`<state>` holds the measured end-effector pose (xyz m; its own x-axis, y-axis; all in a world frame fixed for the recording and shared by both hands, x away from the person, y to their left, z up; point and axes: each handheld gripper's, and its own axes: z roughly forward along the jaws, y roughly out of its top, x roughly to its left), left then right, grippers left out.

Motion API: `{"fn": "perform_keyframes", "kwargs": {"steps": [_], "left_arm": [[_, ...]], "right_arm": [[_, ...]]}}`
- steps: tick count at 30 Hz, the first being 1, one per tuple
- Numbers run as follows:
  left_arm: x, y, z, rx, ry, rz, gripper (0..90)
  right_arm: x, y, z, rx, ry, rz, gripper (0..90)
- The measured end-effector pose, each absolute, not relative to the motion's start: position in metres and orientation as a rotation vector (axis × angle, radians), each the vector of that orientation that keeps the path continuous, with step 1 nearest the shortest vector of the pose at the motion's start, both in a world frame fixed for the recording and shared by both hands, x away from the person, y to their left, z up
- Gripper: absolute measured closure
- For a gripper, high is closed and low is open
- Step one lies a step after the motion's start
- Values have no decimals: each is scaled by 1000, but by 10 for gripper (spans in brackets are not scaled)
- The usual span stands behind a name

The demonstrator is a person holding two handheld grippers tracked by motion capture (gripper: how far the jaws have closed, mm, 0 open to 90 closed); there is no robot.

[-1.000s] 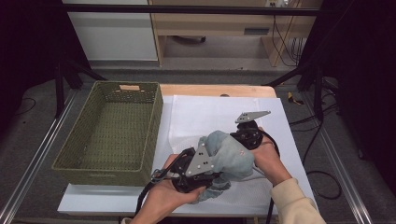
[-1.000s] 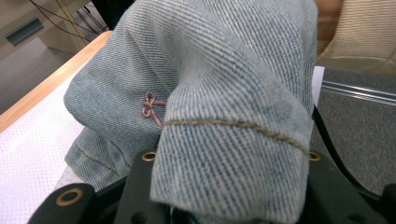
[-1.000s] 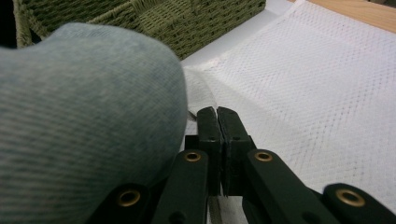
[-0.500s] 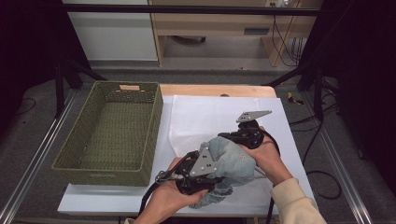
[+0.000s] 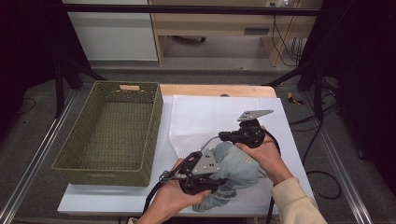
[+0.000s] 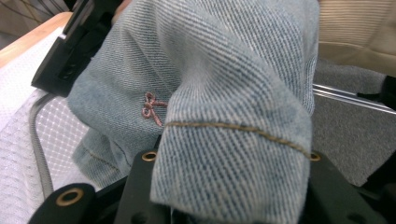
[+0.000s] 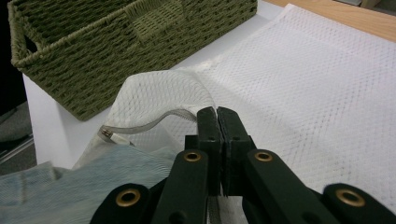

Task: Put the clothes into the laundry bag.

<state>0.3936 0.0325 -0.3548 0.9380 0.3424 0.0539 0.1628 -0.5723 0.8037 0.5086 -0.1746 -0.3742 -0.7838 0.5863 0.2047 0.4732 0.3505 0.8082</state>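
Observation:
A light blue denim garment [image 5: 240, 167] with a small pink embroidered bow [image 6: 150, 105] is bunched at the table's front. My left gripper [image 5: 215, 173] is shut on a thick fold of it [image 6: 233, 93], and the cloth drapes over both jaws. My right gripper [image 5: 224, 136] is shut, its pads [image 7: 208, 122] pinching the zipper edge [image 7: 140, 126] of a white mesh bag [image 7: 303, 70]. The bag's mouth is lifted just above the denim [image 7: 93, 182]. The rest of the bag [image 5: 219, 114] lies flat on the table behind.
A green woven basket [image 5: 152, 135] stands with nothing in it at the left of the white table [image 5: 93, 205], close to the bag [image 7: 116, 46]. A wooden strip [image 5: 210, 90] runs along the far edge. Metal rails and cables flank the table.
My left gripper has sunk a little toward the table's front with the denim in it. The right gripper has kept still on the bag's edge.

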Motion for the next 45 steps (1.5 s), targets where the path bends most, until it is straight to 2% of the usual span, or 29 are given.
{"fn": "perform_keyframes", "kwargs": {"steps": [20,32,37,45], "left_arm": [[405,26,-363,2221,373,298,622],[407,29,-365,2219,401,302,621],[412,32,-369,2241,460,351,619],[420,39,-377,2217,515,345,620]], "right_arm": [[509,-182,-371,993,2460,1413,892],[508,-182,-356,949,2482,1386,893],[506,-185,-347,934,2486,1402,893],[502,-187,-339,928,2490,1397,893]]}}
